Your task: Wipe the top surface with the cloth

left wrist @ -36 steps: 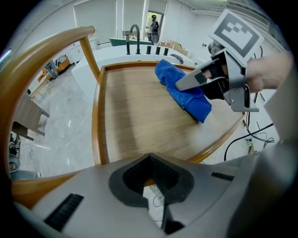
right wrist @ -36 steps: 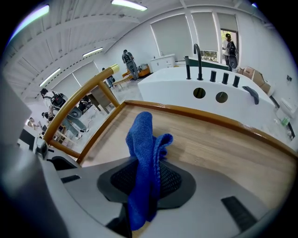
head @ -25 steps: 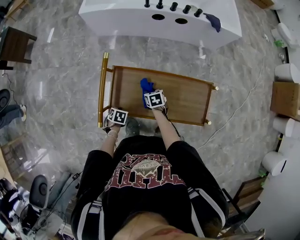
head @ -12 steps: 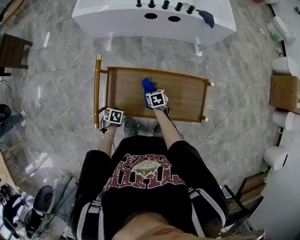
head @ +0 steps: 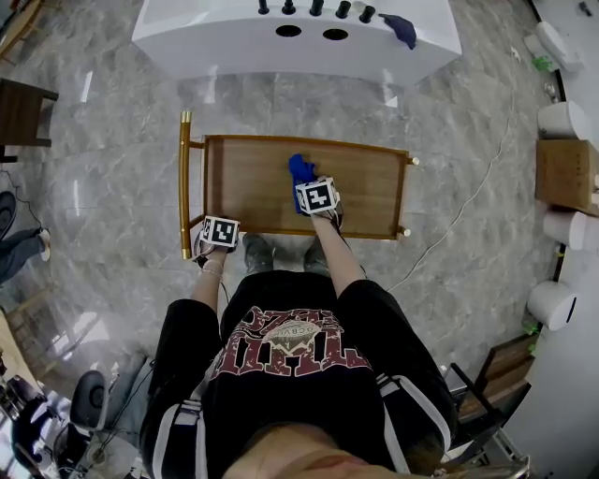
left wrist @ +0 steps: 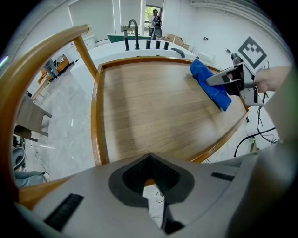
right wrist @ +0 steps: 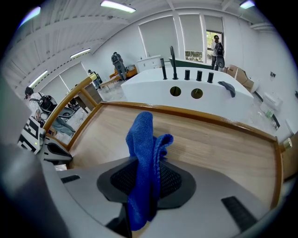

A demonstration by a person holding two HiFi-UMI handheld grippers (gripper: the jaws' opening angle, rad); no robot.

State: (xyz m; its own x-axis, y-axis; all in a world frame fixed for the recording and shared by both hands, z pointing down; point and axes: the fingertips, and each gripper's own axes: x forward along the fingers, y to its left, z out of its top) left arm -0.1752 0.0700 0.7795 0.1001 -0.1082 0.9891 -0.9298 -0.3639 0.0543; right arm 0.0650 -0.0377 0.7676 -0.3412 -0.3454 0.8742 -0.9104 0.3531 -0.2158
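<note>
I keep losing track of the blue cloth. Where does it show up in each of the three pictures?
Head view: blue cloth in the upper middle, on the wooden cart top, just beyond the right gripper.
Left gripper view: upper right, at the right gripper's tongs.
Right gripper view: bottom centre, pinched upright in the tongs.
Shared landmark: the white counter beyond the cart, seen in every view.

Grey marble floor (head: 112,140), long white counter (head: 215,42), tall windows (right wrist: 158,35), ceiling strip lights (right wrist: 116,5).
</note>
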